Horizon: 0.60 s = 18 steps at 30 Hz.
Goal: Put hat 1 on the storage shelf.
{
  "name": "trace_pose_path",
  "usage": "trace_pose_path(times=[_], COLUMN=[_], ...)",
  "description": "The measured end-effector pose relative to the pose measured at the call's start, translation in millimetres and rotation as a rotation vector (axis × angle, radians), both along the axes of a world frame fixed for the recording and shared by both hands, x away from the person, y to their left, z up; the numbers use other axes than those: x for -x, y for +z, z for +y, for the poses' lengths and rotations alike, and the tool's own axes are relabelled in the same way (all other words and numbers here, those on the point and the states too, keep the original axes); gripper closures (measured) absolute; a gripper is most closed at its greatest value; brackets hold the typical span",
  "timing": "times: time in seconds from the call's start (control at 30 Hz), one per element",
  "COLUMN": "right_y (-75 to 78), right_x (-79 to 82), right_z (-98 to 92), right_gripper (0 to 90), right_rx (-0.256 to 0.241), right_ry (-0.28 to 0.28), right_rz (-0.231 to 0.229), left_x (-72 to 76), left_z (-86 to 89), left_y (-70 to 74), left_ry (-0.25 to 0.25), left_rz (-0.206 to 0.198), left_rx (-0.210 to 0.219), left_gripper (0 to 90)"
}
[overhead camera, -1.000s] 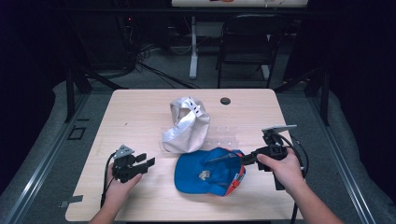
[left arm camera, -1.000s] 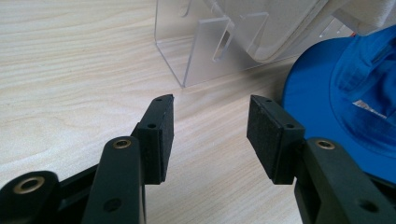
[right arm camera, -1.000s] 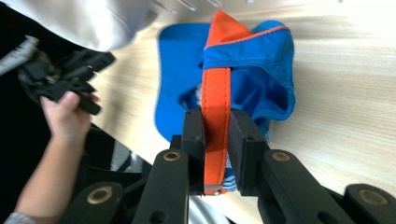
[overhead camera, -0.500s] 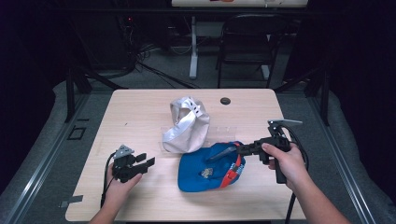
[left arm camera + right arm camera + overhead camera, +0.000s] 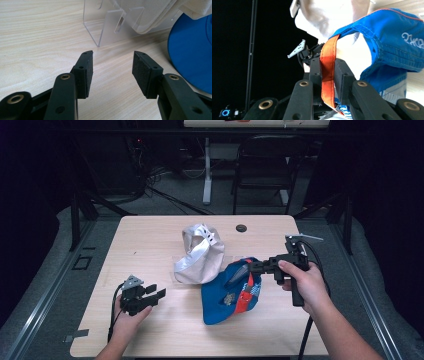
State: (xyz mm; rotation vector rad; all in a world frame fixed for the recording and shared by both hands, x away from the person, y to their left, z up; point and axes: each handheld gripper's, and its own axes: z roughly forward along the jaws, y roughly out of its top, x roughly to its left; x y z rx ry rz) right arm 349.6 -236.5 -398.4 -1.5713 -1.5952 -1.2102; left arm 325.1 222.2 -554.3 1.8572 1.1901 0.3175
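Wooden table, right hand-held gripper clamped on blue cap, left hand-held gripper spread, empty-jawed.

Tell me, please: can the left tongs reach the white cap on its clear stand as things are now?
Probably yes. The left tongs are open and hold nothing, and bare table lies between them and the white cap on its clear stand. The blue cap lies off to the side.
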Motion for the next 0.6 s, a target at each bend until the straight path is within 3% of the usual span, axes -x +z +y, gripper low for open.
trace_pose_path(times=[0.6], right_y=[29.9], right_x=[-2.2], right_z=[-10.7], right_gripper=[78.0], right_rx=[-0.026], right_ry=[-0.047], right_rz=[-0.047], left_x=[-6.2], left_z=[0.9], left_y=[-1.8], left_ry=[-0.017], left_rz=[0.004], left_rx=[0.000], left_gripper=[51.3])
